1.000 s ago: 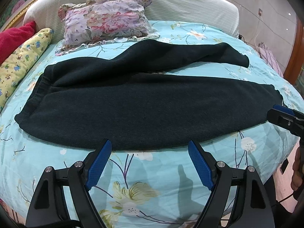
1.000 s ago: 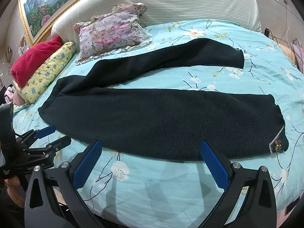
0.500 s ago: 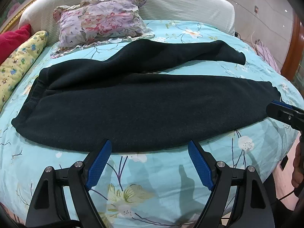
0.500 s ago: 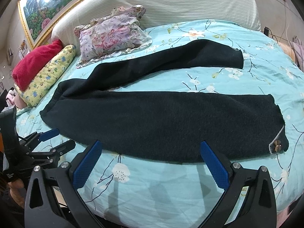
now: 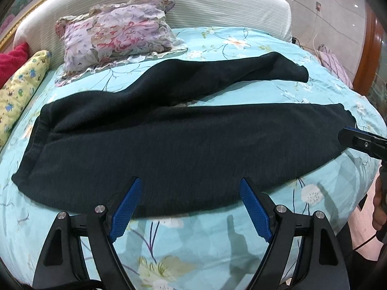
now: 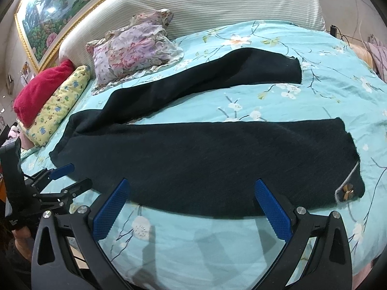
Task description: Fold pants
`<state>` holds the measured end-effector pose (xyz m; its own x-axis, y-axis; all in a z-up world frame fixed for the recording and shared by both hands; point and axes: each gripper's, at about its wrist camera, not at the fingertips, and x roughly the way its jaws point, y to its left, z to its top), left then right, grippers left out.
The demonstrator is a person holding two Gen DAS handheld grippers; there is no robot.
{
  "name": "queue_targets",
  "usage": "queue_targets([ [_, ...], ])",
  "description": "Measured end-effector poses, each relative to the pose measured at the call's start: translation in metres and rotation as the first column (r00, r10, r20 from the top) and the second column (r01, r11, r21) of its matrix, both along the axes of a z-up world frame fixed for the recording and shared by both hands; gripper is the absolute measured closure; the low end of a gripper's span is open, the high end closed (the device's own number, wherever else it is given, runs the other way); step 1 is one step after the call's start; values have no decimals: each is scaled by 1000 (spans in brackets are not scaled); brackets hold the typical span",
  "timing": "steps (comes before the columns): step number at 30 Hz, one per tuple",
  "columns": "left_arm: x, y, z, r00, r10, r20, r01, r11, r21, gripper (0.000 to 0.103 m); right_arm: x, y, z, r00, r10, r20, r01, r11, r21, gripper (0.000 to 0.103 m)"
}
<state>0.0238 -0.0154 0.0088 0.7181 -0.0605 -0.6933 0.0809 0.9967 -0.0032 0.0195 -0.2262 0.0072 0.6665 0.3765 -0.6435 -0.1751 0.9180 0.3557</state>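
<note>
Dark navy pants (image 5: 183, 142) lie spread flat across the bed, waistband at the left, two legs splayed out to the right. The near leg (image 6: 217, 159) ends in a cuff with a small brown bow (image 6: 346, 192). The far leg (image 6: 217, 79) angles away toward the headboard. My left gripper (image 5: 189, 194) is open, hovering over the near edge of the pants with nothing between its fingers. My right gripper (image 6: 191, 195) is open too, just above the near leg's front edge. Each gripper shows at the other view's edge, the left gripper (image 6: 64, 178) by the waistband.
The bed has a turquoise floral cover (image 6: 278, 101) and a white ribbed headboard (image 6: 205, 2). A floral pillow (image 5: 116, 31), a yellow bolster (image 6: 58, 104) and a red cushion (image 6: 38, 87) lie at the back left. A hand (image 5: 379, 207) shows at the right edge.
Both grippers have moved forward, closer to the near edge of the pants, and stay open. The pants have not moved.
</note>
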Motion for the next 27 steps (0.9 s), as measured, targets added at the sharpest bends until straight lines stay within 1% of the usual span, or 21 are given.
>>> queue_targets([
  [4,17,-6,4,999,-26,-24,27,999,45,20,11,-12,2,1000,-9,-2,9,1000,18,0],
  [10,50,-18,20,995,-88,-37,90,994,60,20,41,-42,6,999,-43,-11,43,998,39,0],
  [14,73,-28,31,992,-120,-23,122,987,103,20,67,-67,12,997,-80,-22,80,997,20,0],
  [18,95,-34,38,986,-162,-36,165,978,126,20,94,-89,21,995,-99,-15,100,995,10,0],
  [23,134,-39,46,976,-210,-58,216,965,145,20,131,-116,27,994,-108,-24,109,993,55,0],
  [26,158,-42,47,960,-265,-87,275,953,127,20,154,-132,26,991,-124,-48,127,989,73,0],
  [27,165,-43,46,954,-284,-98,295,948,123,20,165,-139,25,991,-125,-57,130,987,93,0],
])
